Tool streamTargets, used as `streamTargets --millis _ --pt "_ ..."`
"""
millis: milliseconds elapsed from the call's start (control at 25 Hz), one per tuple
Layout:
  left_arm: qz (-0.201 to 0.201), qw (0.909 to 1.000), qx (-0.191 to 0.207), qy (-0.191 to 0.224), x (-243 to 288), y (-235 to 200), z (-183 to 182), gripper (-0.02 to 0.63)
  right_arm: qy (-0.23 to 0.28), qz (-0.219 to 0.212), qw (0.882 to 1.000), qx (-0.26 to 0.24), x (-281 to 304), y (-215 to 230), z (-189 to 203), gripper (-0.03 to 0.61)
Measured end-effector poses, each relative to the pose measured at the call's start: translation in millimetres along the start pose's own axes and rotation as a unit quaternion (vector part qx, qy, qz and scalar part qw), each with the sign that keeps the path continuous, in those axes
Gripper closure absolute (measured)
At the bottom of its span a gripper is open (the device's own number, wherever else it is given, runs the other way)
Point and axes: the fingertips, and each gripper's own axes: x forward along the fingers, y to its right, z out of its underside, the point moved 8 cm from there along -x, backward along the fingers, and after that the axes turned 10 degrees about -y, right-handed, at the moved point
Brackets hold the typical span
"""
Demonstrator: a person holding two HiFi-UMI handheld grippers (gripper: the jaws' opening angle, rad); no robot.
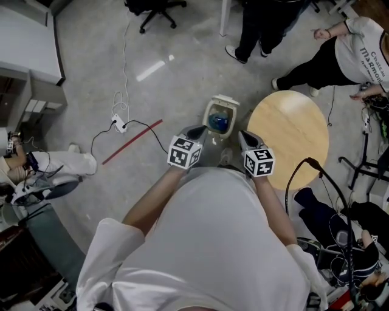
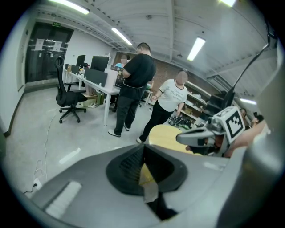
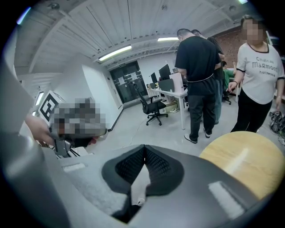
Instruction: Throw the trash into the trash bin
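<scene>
A cream trash bin [image 1: 220,115] with a blue bag inside stands open on the floor just ahead of me. No loose trash shows in any view. My left gripper [image 1: 200,129] hangs just left of the bin and my right gripper [image 1: 242,135] just right of it, both a little nearer to me. In the left gripper view the left gripper [image 2: 143,149] has its pads meeting at the tips, with nothing clamped; a yellowish patch shows through the gap behind them, and I cannot tell what it is. The right gripper [image 3: 144,149] is shut and empty, with grey floor behind its pads.
A round wooden table [image 1: 290,138] stands right of the bin. Two people [image 1: 340,51] stand beyond it. White cables and a red strip [image 1: 130,143] lie on the floor at the left. An office chair [image 1: 155,11] is farther back, and black cables and gear [image 1: 328,206] are at the right.
</scene>
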Motion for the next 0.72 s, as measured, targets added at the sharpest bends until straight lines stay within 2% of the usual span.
streamTargets --millis 720 --pt "0.012 0.9998 0.014 -0.011 16 15 20 0.611 -0.008 -0.001 1.0 -0.016 3 3 29 0.578"
